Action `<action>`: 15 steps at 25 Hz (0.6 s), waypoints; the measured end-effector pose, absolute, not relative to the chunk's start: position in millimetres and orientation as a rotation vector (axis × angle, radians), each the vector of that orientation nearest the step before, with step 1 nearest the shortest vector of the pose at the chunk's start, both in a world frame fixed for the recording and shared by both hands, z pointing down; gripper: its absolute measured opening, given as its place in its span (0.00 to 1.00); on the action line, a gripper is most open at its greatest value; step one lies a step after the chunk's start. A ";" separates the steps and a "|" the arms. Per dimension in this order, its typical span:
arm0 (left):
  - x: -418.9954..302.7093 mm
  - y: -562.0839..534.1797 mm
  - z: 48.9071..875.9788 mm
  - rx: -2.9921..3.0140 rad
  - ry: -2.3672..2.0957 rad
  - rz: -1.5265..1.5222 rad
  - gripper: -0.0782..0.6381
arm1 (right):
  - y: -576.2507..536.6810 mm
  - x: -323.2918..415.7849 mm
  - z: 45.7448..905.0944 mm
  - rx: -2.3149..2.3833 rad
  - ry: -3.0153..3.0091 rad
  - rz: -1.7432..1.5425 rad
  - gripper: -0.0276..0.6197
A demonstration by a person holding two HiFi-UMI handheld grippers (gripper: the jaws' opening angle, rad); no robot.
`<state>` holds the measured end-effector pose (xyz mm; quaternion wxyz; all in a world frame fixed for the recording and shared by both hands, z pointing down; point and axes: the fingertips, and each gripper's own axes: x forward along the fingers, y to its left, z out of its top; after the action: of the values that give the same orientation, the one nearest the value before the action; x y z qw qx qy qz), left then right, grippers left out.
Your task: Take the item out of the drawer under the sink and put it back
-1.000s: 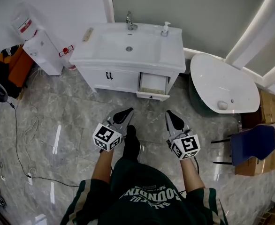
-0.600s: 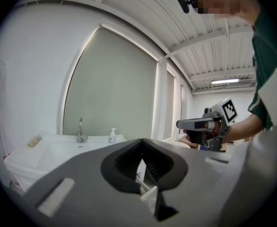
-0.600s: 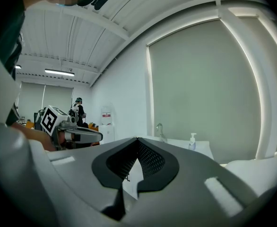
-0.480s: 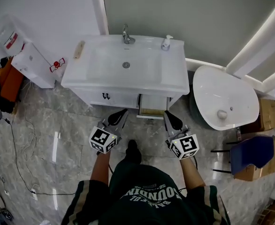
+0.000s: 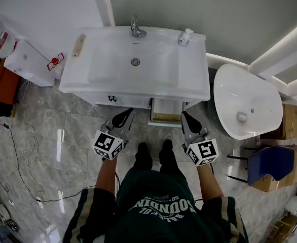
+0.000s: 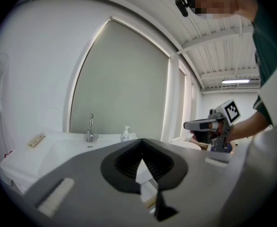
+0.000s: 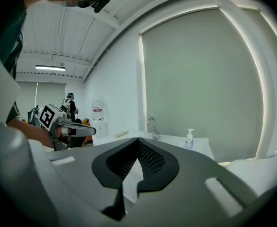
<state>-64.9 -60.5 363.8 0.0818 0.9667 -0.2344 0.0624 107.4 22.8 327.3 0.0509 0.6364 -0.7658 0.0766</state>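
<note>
A white sink cabinet stands against the wall, with a faucet at the back of its basin. Under its right half a drawer stands pulled out, and something tan shows inside; I cannot tell what it is. My left gripper is shut and empty, just in front of the cabinet left of the drawer. My right gripper is shut and empty too, at the drawer's right front corner. In the left gripper view the jaws meet with nothing between them, as do those in the right gripper view.
A soap bottle and a flat tan bar sit on the sink top. A white dispenser unit stands at the left. At the right are an oval white basin, a blue chair and cardboard boxes. A cable runs over the marble floor.
The person has walked up to the sink cabinet, and both grippers, still shut, now sit right at its front by the open drawer. Both feet now show.
</note>
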 end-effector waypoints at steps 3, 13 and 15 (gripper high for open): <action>-51.2 -68.6 368.9 2.872 -0.715 0.200 0.18 | 8.5 119.1 334.9 1.899 -2.353 0.241 0.05; -15.2 -83.2 388.2 2.793 -0.826 0.229 0.18 | -33.0 138.3 369.3 1.635 -2.440 0.280 0.05; -9.5 -82.6 392.6 2.778 -0.838 0.231 0.18 | -37.2 141.4 376.3 1.594 -2.447 0.288 0.05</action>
<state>-9.5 -82.6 392.6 0.1149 0.9481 -0.2859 0.0789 141.4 -37.2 376.3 0.1034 0.5404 -0.8293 0.0977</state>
